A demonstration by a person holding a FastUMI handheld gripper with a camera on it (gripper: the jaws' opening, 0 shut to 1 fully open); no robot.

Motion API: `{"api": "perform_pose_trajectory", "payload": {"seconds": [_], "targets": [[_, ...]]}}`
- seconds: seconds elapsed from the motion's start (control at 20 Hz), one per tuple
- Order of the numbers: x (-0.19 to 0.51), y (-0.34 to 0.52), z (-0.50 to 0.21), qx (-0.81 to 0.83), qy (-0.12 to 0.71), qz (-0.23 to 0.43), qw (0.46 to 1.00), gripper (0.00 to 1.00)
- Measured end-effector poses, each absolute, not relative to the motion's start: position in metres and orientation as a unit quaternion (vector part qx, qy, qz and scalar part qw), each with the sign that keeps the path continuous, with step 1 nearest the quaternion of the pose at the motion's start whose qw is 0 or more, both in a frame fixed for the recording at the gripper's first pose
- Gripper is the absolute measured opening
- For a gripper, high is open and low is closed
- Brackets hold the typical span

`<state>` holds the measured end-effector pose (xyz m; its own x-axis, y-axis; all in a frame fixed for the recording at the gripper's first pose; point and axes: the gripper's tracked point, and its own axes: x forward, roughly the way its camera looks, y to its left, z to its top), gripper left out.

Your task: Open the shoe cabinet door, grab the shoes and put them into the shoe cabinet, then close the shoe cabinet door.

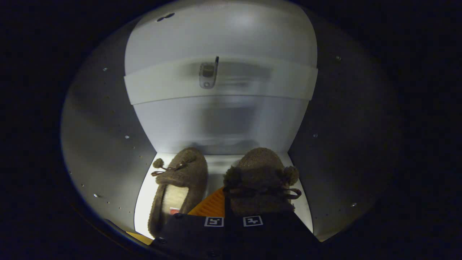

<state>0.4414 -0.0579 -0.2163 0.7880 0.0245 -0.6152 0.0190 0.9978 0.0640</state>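
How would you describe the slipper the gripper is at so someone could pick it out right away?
Look inside the white shoe cabinet, down on its floor, where two brown fuzzy slippers lie side by side. The one meant is the right slipper, at the gripper, whose fingers look closed at its heel. Unlike the left slipper, its cream lining is hidden.

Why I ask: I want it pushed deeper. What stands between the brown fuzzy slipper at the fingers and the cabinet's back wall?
Nothing visible. The brown fuzzy slipper has its toe facing the pale back wall directly. The second brown slipper lies apart, alongside. The gripper sits at the first slipper's heel, grip unclear.
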Motion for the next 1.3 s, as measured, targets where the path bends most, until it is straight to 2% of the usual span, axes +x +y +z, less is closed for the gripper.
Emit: {"api": "perform_pose_trajectory", "payload": {"seconds": [0.2,0.3,0.6,0.7,0.75,0.95,1.3], "targets": [[0.453,-0.061,-0.244,0.034,0.349,0.002,0.936,0.04],[0.460,-0.064,-0.238,0.028,0.330,0.000,0.943,0.05],[0.454,-0.064,-0.242,0.024,0.344,0.000,0.939,0.07],[0.446,-0.064,-0.243,0.017,0.349,-0.003,0.937,0.16],[0.444,-0.063,-0.241,0.020,0.349,-0.004,0.937,0.18],[0.423,-0.065,-0.227,0.031,0.334,-0.023,0.942,0.55],[0.363,-0.071,-0.170,0.044,0.264,-0.048,0.962,0.92]]}}
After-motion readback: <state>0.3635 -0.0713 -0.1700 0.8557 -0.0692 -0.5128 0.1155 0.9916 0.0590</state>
